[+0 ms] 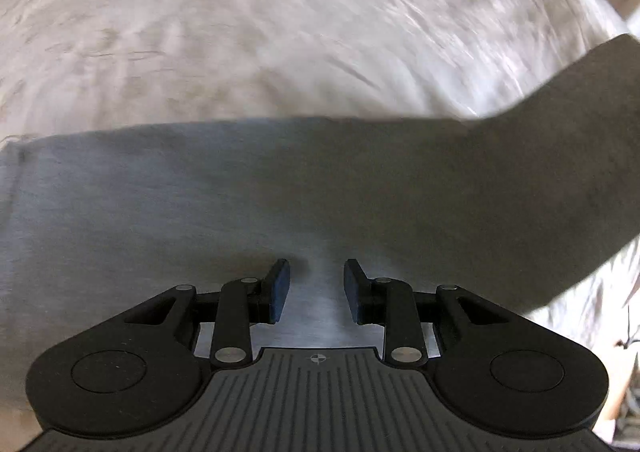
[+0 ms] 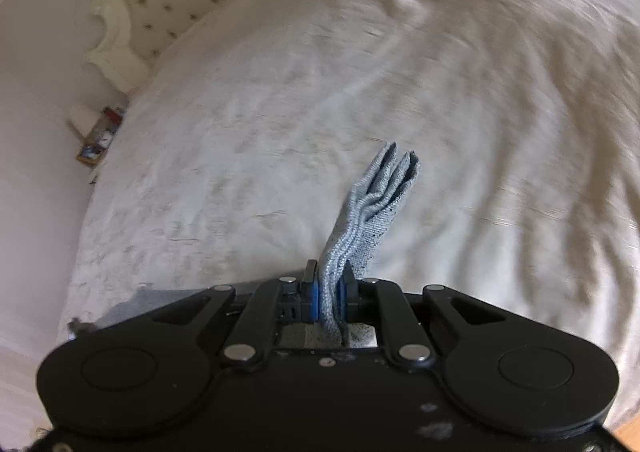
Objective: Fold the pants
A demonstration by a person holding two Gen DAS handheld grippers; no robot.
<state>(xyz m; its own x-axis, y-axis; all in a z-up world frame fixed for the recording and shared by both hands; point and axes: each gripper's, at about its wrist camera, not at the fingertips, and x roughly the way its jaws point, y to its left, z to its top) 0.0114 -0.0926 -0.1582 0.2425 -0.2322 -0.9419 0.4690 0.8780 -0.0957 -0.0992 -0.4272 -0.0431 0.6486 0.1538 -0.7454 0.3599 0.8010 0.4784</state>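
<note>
Your right gripper (image 2: 328,292) is clenched on a bunched, several-layered edge of the soft grey-blue knit pants (image 1: 280,187); the pinched fabric stands up past the blue pads in the lower centre of the right wrist view. Your left gripper (image 1: 317,292) is released, its fingers parted with nothing between them, low in its frame and over the cloth. The pants stretch as a broad band across the middle of the left wrist view, one part rising toward the right edge, all over the rumpled white bedsheet (image 1: 240,31). Judge the fabric as light, limp and stretchy: it will sag and slide between holds. Take it at a seam or a stacked edge, through all layers.
</note>
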